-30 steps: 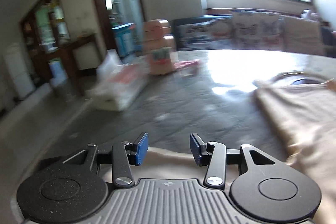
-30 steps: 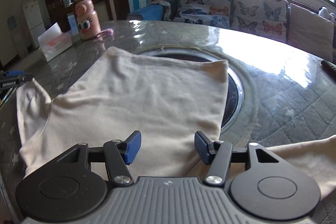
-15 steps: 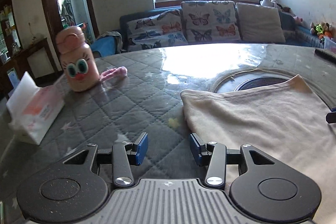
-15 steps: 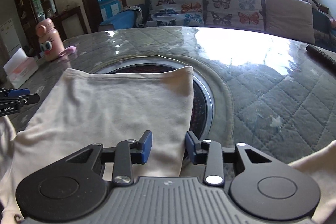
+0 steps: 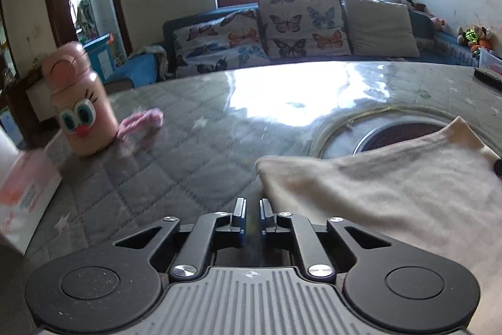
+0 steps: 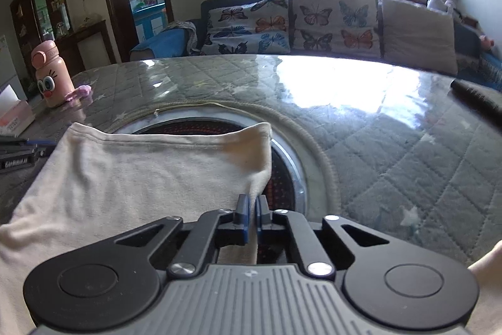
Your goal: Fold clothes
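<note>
Quilted grey table [image 6: 392, 153] under glare, butterfly-cushion sofa [image 6: 282, 21] behind; my right gripper [image 6: 252, 204] jaws pinch the cream shirt [image 6: 141, 171], left gripper [image 5: 252, 208] jaws nearly closed, can't tell on what.

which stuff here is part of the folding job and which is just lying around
Job:
cream cotton garment
left tool
right tool

Lying about:
pink cartoon-face bottle
pink-and-white tissue box
black remote
pink fabric scrap

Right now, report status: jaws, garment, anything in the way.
Left gripper jaws nearly shut beside the cream garment, grip unclear. Right gripper jaws pinched at its right edge. Pink bottle and tissue box stand apart from it, left.
</note>
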A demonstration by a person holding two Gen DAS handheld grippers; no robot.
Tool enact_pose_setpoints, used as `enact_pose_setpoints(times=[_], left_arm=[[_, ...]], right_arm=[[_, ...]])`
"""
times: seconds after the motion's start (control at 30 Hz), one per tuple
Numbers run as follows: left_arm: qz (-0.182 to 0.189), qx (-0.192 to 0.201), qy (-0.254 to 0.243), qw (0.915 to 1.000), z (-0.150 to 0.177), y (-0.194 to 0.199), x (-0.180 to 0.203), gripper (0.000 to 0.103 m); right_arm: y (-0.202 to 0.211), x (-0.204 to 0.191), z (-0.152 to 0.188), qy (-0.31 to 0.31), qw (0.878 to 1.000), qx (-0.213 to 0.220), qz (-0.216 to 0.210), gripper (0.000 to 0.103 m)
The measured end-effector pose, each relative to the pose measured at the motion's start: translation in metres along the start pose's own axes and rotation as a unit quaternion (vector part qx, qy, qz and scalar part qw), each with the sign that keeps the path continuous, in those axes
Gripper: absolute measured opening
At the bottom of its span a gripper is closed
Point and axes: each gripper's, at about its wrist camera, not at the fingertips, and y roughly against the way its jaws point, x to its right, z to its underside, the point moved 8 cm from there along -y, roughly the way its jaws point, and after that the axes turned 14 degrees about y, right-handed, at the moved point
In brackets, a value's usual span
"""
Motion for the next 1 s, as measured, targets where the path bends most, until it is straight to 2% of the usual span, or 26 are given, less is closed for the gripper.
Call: enact_pose_setpoints(times=[0.17, 0.27, 0.43, 0.57, 0.73, 0.8, 0.83, 0.87, 1.0], left_arm=[[0.000, 0.023, -0.023, 0.9995, -0.019, -0.016, 0.021, 0.003], [0.006, 0.016, -0.021, 0.9996, -0.028, -0.026, 0.029, 0.003], [0.030, 0.009, -0.006, 0.9995, -0.029, -0.015, 0.031, 0.007], [0.040, 0.002, -0.003, 0.9992, -0.022, -0.007, 0.031, 0.037], [0.038, -0.009, 0.003, 0.9992, -0.015, -0.008, 0.027, 0.037], [0.035, -0.015, 0.005, 0.9993, -0.014, -0.013, 0.026, 0.033], [0.039, -0.018, 0.006, 0.9991, -0.014, -0.016, 0.026, 0.026], [0.038, -0.016, 0.003, 0.9991, -0.014, -0.018, 0.026, 0.007], [0.032, 0.006, -0.016, 0.9993, -0.021, -0.026, 0.029, 0.002]], right_arm=[[0.002, 0.008, 0.002, -0.004, 1.000, 0.001, 0.020, 0.003], [0.001, 0.014, 0.004, -0.011, 0.999, 0.001, 0.032, 0.003], [0.002, 0.019, 0.006, -0.017, 0.999, 0.005, 0.030, 0.003], [0.002, 0.018, 0.007, -0.017, 0.999, 0.006, 0.027, 0.003], [0.003, 0.021, 0.007, -0.020, 0.999, 0.006, 0.024, 0.004], [0.003, 0.021, 0.006, -0.018, 1.000, 0.005, 0.024, 0.004], [0.003, 0.021, 0.006, -0.017, 1.000, 0.004, 0.024, 0.004], [0.003, 0.020, 0.006, -0.016, 1.000, 0.004, 0.024, 0.004], [0.003, 0.020, 0.005, -0.012, 1.000, 0.005, 0.026, 0.004]])
